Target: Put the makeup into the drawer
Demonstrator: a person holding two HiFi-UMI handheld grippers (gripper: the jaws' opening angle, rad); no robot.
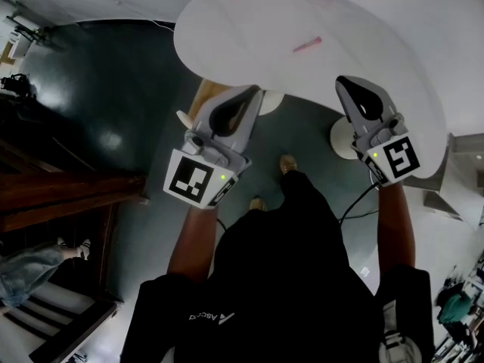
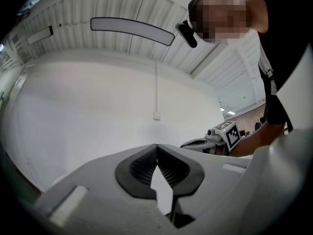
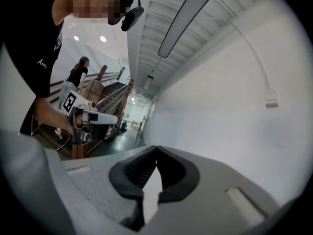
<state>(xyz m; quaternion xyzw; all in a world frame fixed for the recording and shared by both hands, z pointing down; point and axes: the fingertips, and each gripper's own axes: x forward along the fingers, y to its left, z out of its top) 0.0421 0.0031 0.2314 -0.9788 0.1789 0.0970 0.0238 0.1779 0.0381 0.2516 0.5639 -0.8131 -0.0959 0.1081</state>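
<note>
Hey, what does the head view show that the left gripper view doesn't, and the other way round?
Only the head view: the round white table with a thin pink stick lying on it, the dark floor and the wooden stairs.
Only the left gripper view: a long ceiling light, a small wall box, and the left claw seen close up, its tips met with nothing between them.
Both: the left claw, the right claw and the person holding them.

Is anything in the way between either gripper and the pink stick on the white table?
Nothing visible does. The pink stick lies alone on the white table. The left gripper and the right gripper, both shut and empty, hang short of it.
</note>
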